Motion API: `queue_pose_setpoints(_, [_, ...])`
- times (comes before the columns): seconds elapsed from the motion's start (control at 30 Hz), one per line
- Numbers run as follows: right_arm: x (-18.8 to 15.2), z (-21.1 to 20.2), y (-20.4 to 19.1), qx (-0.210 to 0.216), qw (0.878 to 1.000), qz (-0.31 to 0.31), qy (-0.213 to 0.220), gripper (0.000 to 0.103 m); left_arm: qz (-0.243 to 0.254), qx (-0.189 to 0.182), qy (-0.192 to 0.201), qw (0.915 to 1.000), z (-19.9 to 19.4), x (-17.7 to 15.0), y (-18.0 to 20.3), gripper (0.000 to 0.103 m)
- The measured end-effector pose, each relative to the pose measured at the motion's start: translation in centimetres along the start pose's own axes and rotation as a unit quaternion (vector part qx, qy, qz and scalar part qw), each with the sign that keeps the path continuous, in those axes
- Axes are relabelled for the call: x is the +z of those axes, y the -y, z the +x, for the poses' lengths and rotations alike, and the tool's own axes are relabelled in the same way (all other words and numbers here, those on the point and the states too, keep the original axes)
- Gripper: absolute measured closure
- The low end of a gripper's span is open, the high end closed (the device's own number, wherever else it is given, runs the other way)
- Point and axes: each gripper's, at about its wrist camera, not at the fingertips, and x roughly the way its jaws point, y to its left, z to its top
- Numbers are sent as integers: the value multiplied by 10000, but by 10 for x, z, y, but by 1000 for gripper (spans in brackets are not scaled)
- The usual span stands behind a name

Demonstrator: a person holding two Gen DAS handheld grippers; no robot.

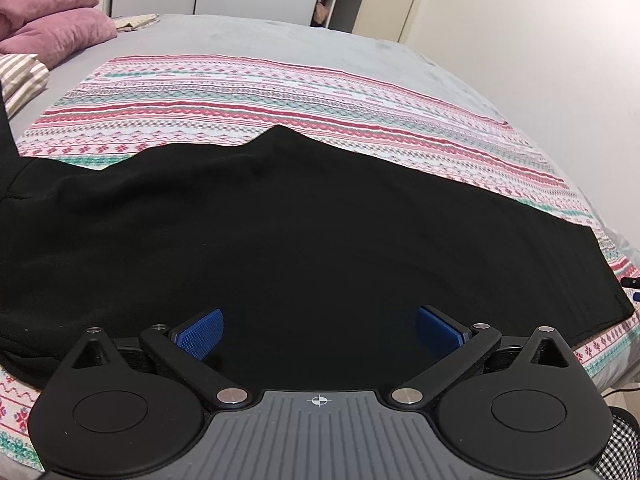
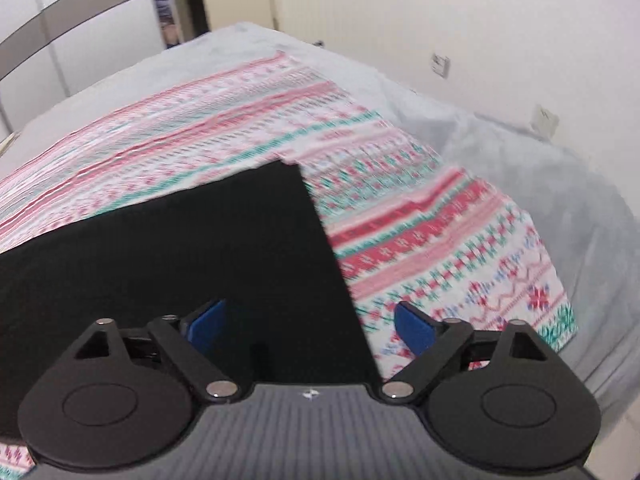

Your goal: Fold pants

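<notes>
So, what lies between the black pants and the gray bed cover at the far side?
The patterned blanket, striped red, white and teal, fills that stretch: the black pants lie on it, and the gray bed cover begins beyond it. The left wrist view shows this best.

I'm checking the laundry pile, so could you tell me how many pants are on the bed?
1: black pants lying flat on the patterned cloth, below both open grippers. More may lie outside both views.

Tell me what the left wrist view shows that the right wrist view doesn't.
Left wrist only: pink pillows at the bed's far corner, a striped cloth beside them, and the pants' raised peak. Right wrist only: wall sockets and the pants' square end over the blanket. Both: black pants on the patterned blanket, with the left gripper and right gripper open, empty.
</notes>
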Motion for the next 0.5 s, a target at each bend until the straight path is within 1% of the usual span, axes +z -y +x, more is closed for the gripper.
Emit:
queue_pose_setpoints(0.03, [-1,4,3,-41,10000,74,-52,22,24,-12,-4,10000,1,-1,2,0])
queue_pose_setpoints(0.1, [-6,10,6,-123,9998,104,-98,27,62,-32,-17,10000,4,-2,6,0])
queue_pose_setpoints(0.2, [-14,10,1,-303,9994,-138,-3,37,94,-57,-73,9999,8,-3,10,0])
queue_pose_setpoints(0.27, [-17,7,-5,-347,9990,-267,23,44,115,-72,-99,9999,10,-3,11,0])
queue_pose_setpoints(0.33, [-18,4,-10,-324,9989,-353,-4,57,133,-96,-109,9998,12,-3,12,0])
queue_pose_setpoints(0.37, [-18,4,-13,-341,9986,-402,-25,60,137,-117,-107,9998,12,-3,13,0])
queue_pose_setpoints(0.4, [-17,4,-16,-369,9981,-483,-41,69,140,-137,-108,9998,13,-3,13,0])
queue_pose_setpoints(0.43, [-16,2,-18,-372,9978,-547,-44,82,141,-152,-109,9997,14,-3,13,0])
queue_pose_setpoints(0.5, [-13,-1,-21,-283,9981,-553,-58,86,152,-184,-110,9997,14,-3,14,0])
